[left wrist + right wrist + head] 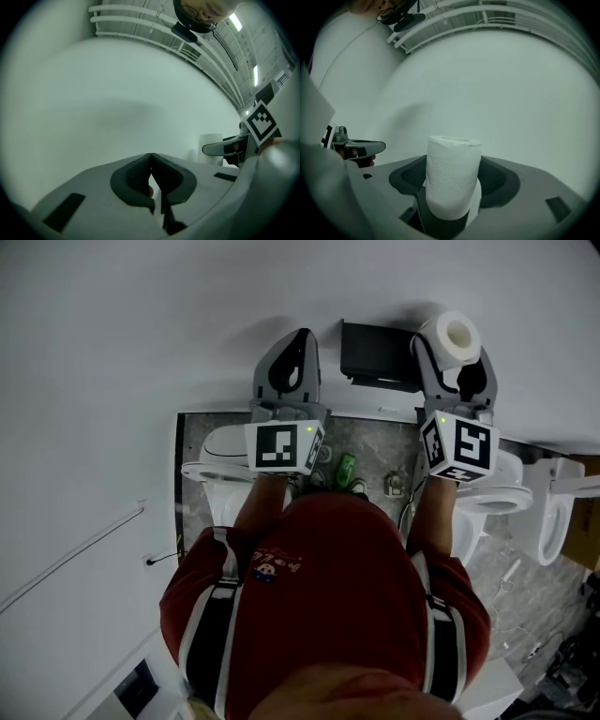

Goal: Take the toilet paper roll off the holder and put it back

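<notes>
- Person's red shirt (328, 559), striped sleeves, arms stretched forward.
- Left gripper (302, 336): jaws pressed together, nothing between them, pointed at the bare wall (141, 334).
- Right gripper (457, 368): jaws spread wide and clamped on the toilet paper roll (450, 337), which stands on end between the pads with its cardboard core showing.
- The roll is off the holder (377, 354) and just to its right.
- Holder: black box fixed to the wall, between the two grippers.
- Below: two white toilets (220, 460) on a grey tiled floor (375, 442).
</notes>
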A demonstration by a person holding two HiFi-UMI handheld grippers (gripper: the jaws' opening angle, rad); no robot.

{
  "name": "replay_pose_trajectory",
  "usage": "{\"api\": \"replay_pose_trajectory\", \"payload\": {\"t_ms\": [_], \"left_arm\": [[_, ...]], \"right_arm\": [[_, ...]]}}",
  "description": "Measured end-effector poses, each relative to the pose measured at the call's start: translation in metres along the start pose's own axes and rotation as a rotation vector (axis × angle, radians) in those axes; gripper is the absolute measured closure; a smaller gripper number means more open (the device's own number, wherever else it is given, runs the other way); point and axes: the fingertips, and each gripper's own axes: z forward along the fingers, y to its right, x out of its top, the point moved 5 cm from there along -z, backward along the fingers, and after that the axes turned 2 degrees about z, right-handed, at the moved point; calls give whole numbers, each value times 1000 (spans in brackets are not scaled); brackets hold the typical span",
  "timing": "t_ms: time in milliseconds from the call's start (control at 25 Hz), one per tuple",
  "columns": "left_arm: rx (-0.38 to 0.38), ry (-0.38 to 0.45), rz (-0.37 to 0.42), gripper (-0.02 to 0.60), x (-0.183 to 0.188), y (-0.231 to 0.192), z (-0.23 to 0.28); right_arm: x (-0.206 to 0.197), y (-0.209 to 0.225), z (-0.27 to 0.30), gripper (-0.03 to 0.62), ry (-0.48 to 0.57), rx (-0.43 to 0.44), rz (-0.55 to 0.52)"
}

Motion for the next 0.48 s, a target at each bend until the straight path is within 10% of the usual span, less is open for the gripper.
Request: {"api": "replay_pose_trajectory", "payload": {"t_ms": [480], "left_arm": [[27,-14,-16,563,-10,-15,-2]], "right_arm": [[-19,-28,17,258,-104,101,-15]]}}
